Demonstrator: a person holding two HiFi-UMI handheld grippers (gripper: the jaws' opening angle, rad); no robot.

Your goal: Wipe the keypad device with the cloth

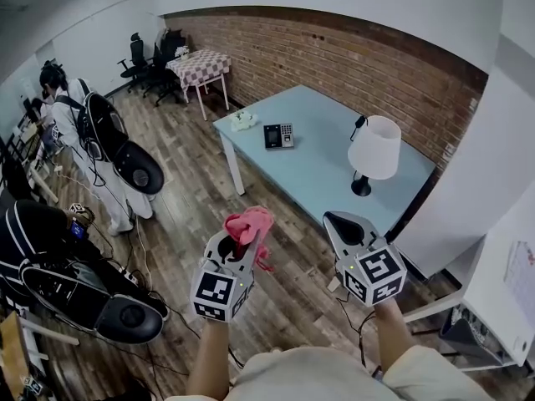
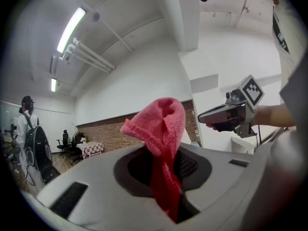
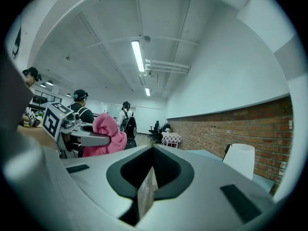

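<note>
While apart, one cloth [image 1: 249, 224], one keypad [image 1: 279, 134]

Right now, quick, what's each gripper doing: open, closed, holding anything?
Left gripper: closed on the pink cloth.
Right gripper: closed, holding nothing.

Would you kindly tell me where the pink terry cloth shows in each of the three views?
Head view: pink terry cloth low centre, in the left gripper.
Left gripper view: centre, between the jaws.
Right gripper view: left of centre.
Shared landmark: the red brick wall.
</note>
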